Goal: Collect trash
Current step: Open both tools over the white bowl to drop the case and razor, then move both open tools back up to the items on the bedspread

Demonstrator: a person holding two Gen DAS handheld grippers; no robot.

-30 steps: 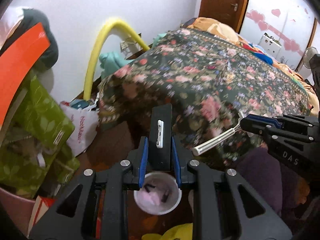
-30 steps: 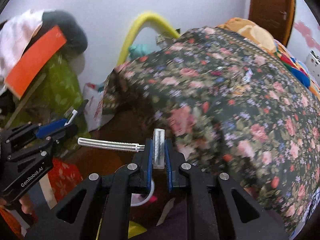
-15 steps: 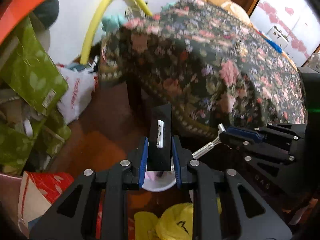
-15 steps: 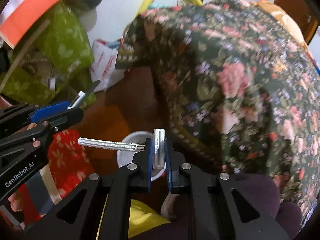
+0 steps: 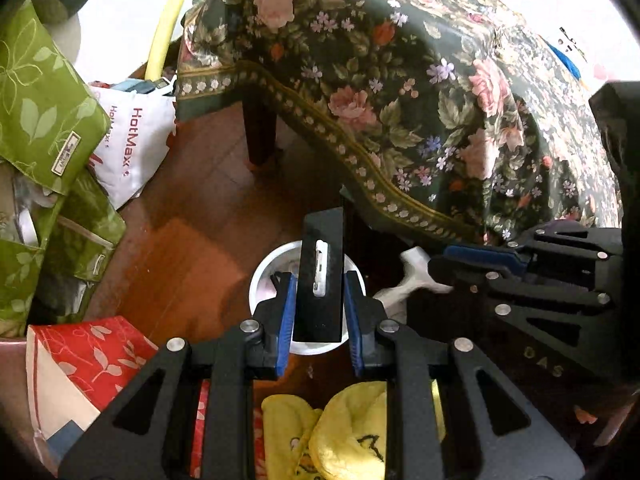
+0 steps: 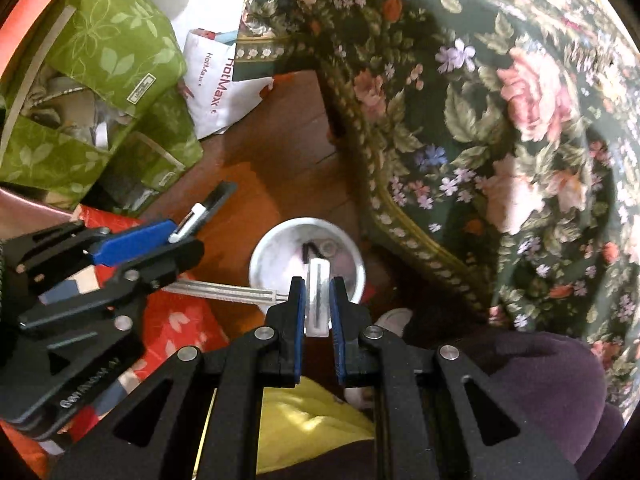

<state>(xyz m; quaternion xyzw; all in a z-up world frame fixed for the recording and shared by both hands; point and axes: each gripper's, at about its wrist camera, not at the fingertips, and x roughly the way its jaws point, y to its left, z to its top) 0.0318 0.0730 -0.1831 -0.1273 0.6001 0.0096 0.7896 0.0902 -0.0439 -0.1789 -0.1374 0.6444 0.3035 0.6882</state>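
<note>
Left tool: closed on a flat black card with a small white clip-like piece on its face. The card stands upright between the blue pads and sits directly over the white cup on the wooden floor. Landmark for all positions below is that cup.

Left of the cup: green leaf-print bags piled against the wall, and a white plastic bag printed "HotMax" beyond them. A red floral bag lies to the near left of the cup. A yellow cloth lies on the near side of the cup, under the tool.

In the cup: pinkish matter and small dark pieces at the bottom, seen from the right wrist view; their nature cannot be told.

Right tool: closed on the head of a razor, gripped upright between the blue pads, directly above the near rim of the cup. The razor's ribbed silver handle runs out to the left, passing under the left tool.

Right of the cup: a bed draped in a dark floral cover, its bordered hem hanging just beside the cup. A dark bed leg stands on the floor beyond the cup. Dark purple fabric lies to the near right.
</note>
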